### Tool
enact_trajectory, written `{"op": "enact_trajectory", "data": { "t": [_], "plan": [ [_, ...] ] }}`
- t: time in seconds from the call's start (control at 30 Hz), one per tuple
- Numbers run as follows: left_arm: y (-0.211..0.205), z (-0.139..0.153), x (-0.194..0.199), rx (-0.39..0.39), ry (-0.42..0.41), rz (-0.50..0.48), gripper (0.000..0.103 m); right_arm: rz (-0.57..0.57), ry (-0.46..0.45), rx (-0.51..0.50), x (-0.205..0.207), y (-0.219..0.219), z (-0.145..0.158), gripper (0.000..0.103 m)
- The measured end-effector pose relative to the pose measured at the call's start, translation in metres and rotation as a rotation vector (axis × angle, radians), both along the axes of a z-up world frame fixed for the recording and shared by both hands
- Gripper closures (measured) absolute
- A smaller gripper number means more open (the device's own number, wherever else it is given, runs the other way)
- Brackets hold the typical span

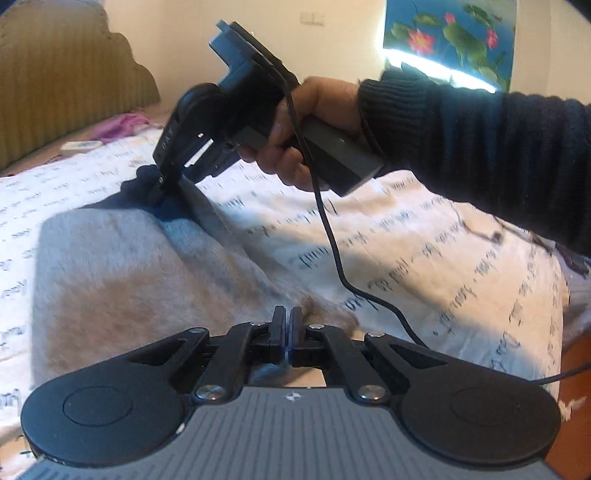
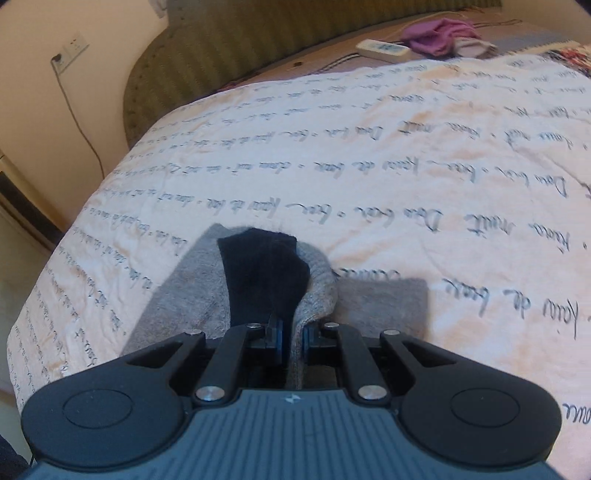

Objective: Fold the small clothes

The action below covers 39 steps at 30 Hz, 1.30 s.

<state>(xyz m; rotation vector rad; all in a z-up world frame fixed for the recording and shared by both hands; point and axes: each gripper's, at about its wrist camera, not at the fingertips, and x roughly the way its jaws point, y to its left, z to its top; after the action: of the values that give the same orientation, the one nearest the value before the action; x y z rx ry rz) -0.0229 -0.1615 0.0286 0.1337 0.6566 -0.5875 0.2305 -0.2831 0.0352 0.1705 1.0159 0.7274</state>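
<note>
Grey knitted garment (image 1: 110, 280) with a dark navy end (image 2: 264, 273) lies on the script-printed bedspread (image 2: 369, 166), filling the left wrist view's lower left. The right gripper (image 2: 291, 343) pinches its fabric; the left gripper (image 1: 287, 332) is clenched on its near edge. A purple cloth (image 2: 436, 33) sits at upper right.

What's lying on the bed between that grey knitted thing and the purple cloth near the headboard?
Only bare script-printed bedspread between the grey garment and the purple cloth; a white remote lies beside the cloth. Right wrist view.
</note>
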Motion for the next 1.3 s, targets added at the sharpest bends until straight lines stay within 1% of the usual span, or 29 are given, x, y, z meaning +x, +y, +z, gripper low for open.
{"op": "enact_trajectory", "data": {
  "t": [0.07,0.17,0.27,0.3,0.33,0.37,0.4,0.47,0.5,0.53,0.57,0.6,0.63,0.7,0.77,0.83,0.9,0.97,1.03,1.13,1.2,1.23,1.3],
  "plan": [
    [-0.007,-0.004,-0.002,0.017,0.000,-0.012,0.103,-0.009,0.004,0.040,-0.001,-0.009,-0.006,0.094],
    [-0.008,-0.005,-0.003,0.027,0.007,-0.016,0.103,0.006,-0.027,0.068,-0.006,-0.012,-0.002,0.094],
    [-0.006,-0.001,-0.006,0.011,0.030,-0.063,0.097,-0.013,-0.027,0.070,-0.004,-0.018,-0.004,0.093],
    [-0.001,0.002,-0.011,-0.004,0.025,-0.067,0.092,-0.034,-0.015,0.076,-0.004,-0.022,-0.007,0.090],
    [0.005,0.004,-0.016,-0.017,0.019,-0.070,0.090,-0.055,0.004,0.088,-0.005,-0.027,-0.009,0.086],
    [0.014,0.007,-0.020,-0.034,0.018,-0.071,0.080,-0.076,0.020,0.106,-0.007,-0.033,-0.011,0.084],
    [0.025,0.011,-0.023,-0.058,0.018,-0.062,0.068,-0.101,0.027,0.138,-0.014,-0.042,-0.011,0.082],
    [0.046,0.017,-0.029,-0.096,0.005,-0.016,0.057,-0.135,0.033,0.241,-0.034,-0.063,-0.008,0.081],
    [0.057,0.021,-0.030,-0.111,-0.003,0.017,0.054,-0.150,0.042,0.310,-0.048,-0.073,-0.008,0.081],
    [0.066,0.024,-0.031,-0.123,-0.009,0.051,0.053,-0.157,0.054,0.375,-0.062,-0.084,-0.009,0.080],
    [0.076,0.027,-0.031,-0.133,-0.012,0.088,0.052,-0.155,0.071,0.421,-0.078,-0.091,-0.010,0.080],
    [0.088,0.031,-0.030,-0.142,-0.011,0.137,0.049,-0.148,0.085,0.436,-0.093,-0.096,-0.012,0.080],
    [0.098,0.033,-0.030,-0.149,-0.008,0.180,0.048,-0.140,0.094,0.430,-0.107,-0.098,-0.014,0.080],
    [0.114,0.034,-0.030,-0.160,-0.011,0.244,0.047,-0.119,0.102,0.367,-0.135,-0.097,-0.016,0.080],
    [0.121,0.031,-0.030,-0.137,-0.009,0.263,0.047,-0.100,0.102,0.305,-0.151,-0.092,-0.017,0.080],
    [0.123,0.032,-0.033,-0.095,-0.011,0.256,0.047,-0.090,0.114,0.278,-0.157,-0.088,-0.020,0.080],
    [0.122,0.029,-0.039,-0.044,-0.018,0.231,0.045,-0.102,0.117,0.230,-0.160,-0.084,-0.023,0.080],
    [0.120,0.021,-0.043,0.017,-0.029,0.212,0.042,-0.098,0.112,0.202,-0.160,-0.081,-0.024,0.080],
    [0.119,0.013,-0.047,0.060,-0.023,0.200,0.042,-0.093,0.114,0.186,-0.161,-0.079,-0.024,0.080],
    [0.121,0.003,-0.049,0.078,0.000,0.218,0.042,-0.069,0.118,0.180,-0.164,-0.075,-0.024,0.079],
    [0.122,-0.001,-0.043,0.095,0.015,0.248,0.042,-0.054,0.120,0.154,-0.162,-0.070,-0.024,0.079],
    [0.123,0.000,-0.041,0.090,0.015,0.262,0.042,-0.052,0.118,0.143,-0.162,-0.068,-0.024,0.079],
    [0.127,0.005,-0.038,0.053,0.009,0.275,0.042,-0.057,0.115,0.142,-0.163,-0.069,-0.022,0.079]
  ]
}}
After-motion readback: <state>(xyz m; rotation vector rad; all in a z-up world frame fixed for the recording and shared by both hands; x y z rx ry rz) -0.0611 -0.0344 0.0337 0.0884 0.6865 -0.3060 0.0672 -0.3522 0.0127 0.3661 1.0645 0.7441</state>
